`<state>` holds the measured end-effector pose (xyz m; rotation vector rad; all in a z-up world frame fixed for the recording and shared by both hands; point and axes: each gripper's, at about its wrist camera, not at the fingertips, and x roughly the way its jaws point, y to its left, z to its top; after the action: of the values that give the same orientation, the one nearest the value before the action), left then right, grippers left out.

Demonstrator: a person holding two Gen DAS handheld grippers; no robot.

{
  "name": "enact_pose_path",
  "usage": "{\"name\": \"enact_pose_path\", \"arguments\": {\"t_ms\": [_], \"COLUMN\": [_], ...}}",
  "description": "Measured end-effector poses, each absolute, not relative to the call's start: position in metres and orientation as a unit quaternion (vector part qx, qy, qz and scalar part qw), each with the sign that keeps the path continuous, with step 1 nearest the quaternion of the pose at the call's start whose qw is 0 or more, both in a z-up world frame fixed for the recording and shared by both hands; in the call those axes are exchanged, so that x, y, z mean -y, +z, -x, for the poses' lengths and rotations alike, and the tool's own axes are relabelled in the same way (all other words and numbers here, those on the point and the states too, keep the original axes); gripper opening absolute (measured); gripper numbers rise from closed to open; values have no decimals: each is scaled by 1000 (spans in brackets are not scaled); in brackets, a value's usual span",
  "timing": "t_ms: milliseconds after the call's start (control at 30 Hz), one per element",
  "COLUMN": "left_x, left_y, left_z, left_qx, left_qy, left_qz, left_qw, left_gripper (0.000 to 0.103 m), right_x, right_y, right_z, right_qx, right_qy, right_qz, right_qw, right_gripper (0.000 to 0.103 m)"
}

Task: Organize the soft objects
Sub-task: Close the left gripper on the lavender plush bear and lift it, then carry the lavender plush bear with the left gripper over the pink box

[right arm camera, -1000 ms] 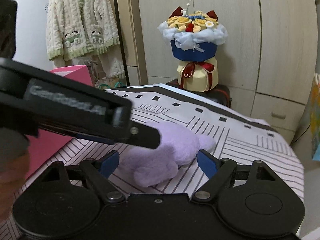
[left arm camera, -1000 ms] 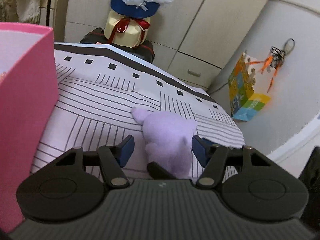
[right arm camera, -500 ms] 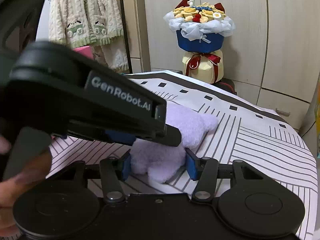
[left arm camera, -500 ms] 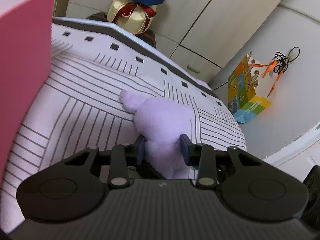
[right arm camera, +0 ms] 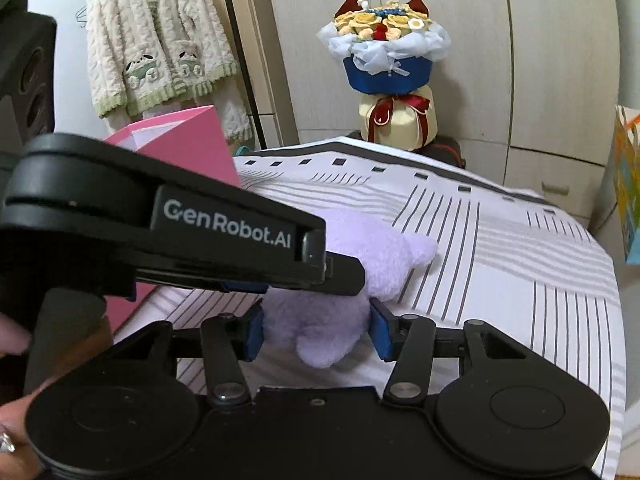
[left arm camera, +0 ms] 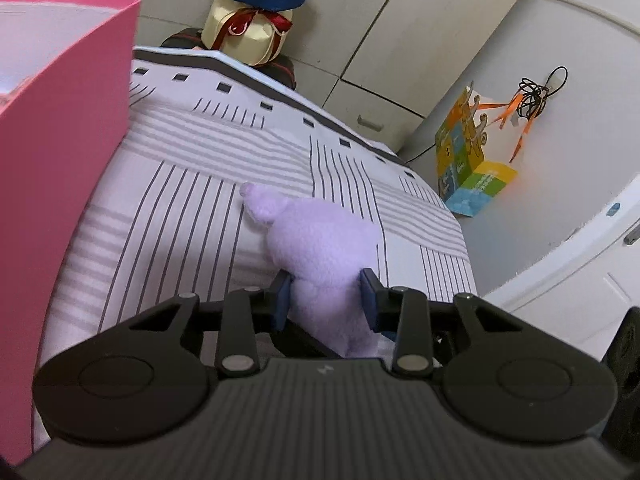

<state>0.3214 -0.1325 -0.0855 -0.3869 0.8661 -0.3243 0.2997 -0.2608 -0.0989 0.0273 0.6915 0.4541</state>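
Observation:
A purple plush toy [left arm camera: 320, 248] lies over the striped bed cover [left arm camera: 180, 208]. My left gripper [left arm camera: 326, 300] is shut on its near end. My right gripper [right arm camera: 316, 330] is also shut on the plush toy [right arm camera: 384, 252], squeezing another part. The left gripper's black body [right arm camera: 180, 232] crosses the right wrist view and hides part of the toy. A pink box [left arm camera: 52, 120] stands at the left, open at the top; it also shows in the right wrist view [right arm camera: 192, 144].
A wrapped bouquet [right arm camera: 388, 80] stands beyond the bed's far edge. Wardrobe doors [right arm camera: 560, 60] are behind it. A knitted cardigan [right arm camera: 156, 40] hangs at the back left. A colourful paper bag [left arm camera: 468, 164] hangs on the wall at the right.
Both grippers have closed from open onto the purple plush toy. The toy now sits squeezed between both pairs of fingers, and the pink box has come closer in view.

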Motion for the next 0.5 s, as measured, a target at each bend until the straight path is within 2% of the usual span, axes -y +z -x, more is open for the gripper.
{"name": "enact_pose_path", "arguments": {"t_ms": [500], "left_x": [116], "left_y": [-61], "left_z": [-239], "left_qx": [-416], "left_qy": [-218], "left_qz": [140], "left_qw": [872], "left_gripper": [35], "right_x": [248], "right_y": [-79], "right_z": [-211], "right_qx": [-338], "right_qy": [179], "right_qz": [-20], "right_qw": [924], "right_gripper": [57]}}
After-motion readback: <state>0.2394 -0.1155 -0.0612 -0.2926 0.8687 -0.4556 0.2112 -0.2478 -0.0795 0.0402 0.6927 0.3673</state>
